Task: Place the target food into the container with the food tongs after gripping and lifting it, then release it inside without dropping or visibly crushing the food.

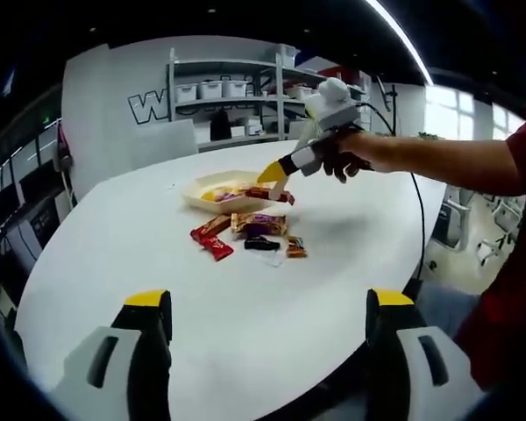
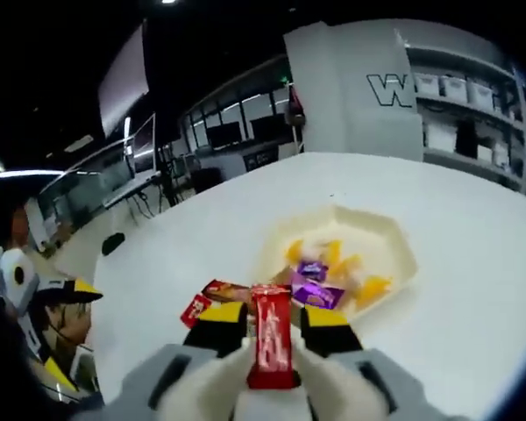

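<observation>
1. White tabletop (image 1: 114, 263) carries a cream tray (image 2: 394, 254) of sweets.
2. Loose snack packs (image 1: 245, 232) lie just beside the tray.
3. Left gripper (image 1: 267, 307) hangs with jaws spread, holding nothing.
4. Right gripper (image 2: 270, 317) is clamped on a red bar (image 2: 271, 338) near the tray's edge.

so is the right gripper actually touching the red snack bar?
Touching. In the right gripper view, the red snack bar sits clamped between the right gripper's two yellow-tipped jaws, which press on both its sides, near the tray.
</observation>
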The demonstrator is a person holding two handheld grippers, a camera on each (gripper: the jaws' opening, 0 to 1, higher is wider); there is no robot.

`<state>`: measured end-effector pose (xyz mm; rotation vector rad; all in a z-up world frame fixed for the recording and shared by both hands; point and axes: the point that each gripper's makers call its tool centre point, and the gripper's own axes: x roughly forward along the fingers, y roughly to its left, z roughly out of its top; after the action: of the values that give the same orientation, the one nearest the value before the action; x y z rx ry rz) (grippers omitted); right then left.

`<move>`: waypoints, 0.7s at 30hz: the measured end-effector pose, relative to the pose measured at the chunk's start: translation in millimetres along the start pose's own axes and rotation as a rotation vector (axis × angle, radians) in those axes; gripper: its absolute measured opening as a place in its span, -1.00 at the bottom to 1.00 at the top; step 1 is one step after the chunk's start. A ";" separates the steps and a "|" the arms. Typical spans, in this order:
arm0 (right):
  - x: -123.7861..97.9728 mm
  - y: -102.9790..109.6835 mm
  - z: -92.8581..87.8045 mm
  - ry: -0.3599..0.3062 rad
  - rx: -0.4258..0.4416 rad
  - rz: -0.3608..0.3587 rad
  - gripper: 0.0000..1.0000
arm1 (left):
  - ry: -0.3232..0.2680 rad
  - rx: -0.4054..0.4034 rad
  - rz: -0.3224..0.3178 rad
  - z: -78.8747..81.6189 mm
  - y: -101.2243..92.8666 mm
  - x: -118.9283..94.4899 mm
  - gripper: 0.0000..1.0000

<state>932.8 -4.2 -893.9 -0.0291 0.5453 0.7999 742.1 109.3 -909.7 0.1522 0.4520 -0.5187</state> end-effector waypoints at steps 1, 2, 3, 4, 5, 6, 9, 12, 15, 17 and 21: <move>-0.6 -0.5 3.1 -0.005 0.000 0.001 -0.65 | -0.002 -0.002 0.000 0.5 0.4 0.0 0.78; -1.0 -0.7 4.7 -0.007 0.000 0.000 -0.65 | -0.002 -0.003 0.001 0.5 0.6 -0.2 0.78; -1.7 -0.4 6.4 -0.009 -0.002 0.001 -0.65 | -0.001 -0.001 0.002 0.2 1.1 -0.5 0.78; -3.0 -0.6 9.9 -0.016 -0.005 0.000 -0.65 | -0.001 0.000 0.003 0.0 1.3 -0.9 0.78; -3.6 -1.0 12.3 -0.019 -0.004 0.002 -0.65 | -0.001 -0.001 0.004 -0.6 2.0 -1.2 0.78; -4.2 -1.0 15.4 -0.024 -0.002 0.005 -0.65 | 0.000 -0.003 0.004 -1.0 2.3 -1.5 0.78; -4.3 -2.9 26.9 -0.041 -0.012 0.000 -0.64 | -0.001 -0.009 0.007 -1.9 4.5 -1.8 0.79; -2.1 -6.5 35.6 -0.033 -0.040 -0.010 -0.64 | -0.006 -0.011 0.007 -0.3 5.2 -1.8 0.79; 0.7 -9.8 43.2 -0.036 -0.060 -0.016 -0.64 | -0.008 -0.012 0.007 0.8 6.1 -1.4 0.80; 2.7 -10.8 47.7 -0.038 -0.065 -0.016 -0.64 | -0.009 -0.011 0.008 1.4 6.6 -1.0 0.80; 7.7 -13.7 53.2 -0.038 -0.073 -0.016 -0.64 | -0.011 -0.017 0.012 3.5 9.3 0.2 0.80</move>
<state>970.6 3.5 -854.2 -0.0852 0.4791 0.8027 748.3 116.4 -906.5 0.1358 0.4440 -0.5040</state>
